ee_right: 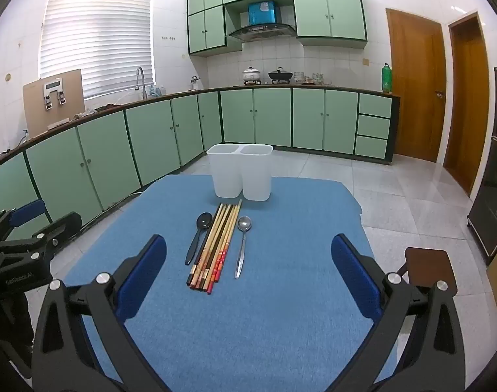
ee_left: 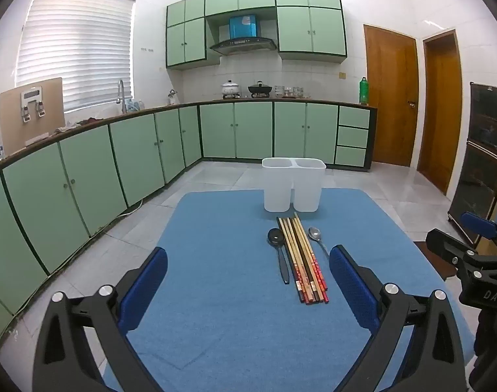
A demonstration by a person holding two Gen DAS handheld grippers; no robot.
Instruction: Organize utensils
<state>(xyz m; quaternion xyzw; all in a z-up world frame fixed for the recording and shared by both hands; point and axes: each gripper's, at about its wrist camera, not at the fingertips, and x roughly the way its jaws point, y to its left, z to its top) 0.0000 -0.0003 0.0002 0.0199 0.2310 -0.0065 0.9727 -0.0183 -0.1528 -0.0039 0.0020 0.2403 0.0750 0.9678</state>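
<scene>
On the blue cloth lies a row of several chopsticks, with a black spoon to their left and a metal spoon to their right. Behind them stands a white two-compartment holder, both compartments showing nothing inside. My left gripper hovers open, near and left of the utensils. My right gripper is open too, above the cloth near the handle ends. Nothing is between either pair of fingers.
The right gripper's body shows at the right edge of the left wrist view; the left one's body shows at the left edge of the right wrist view. A brown stool stands right of the table. Green kitchen cabinets line the far side.
</scene>
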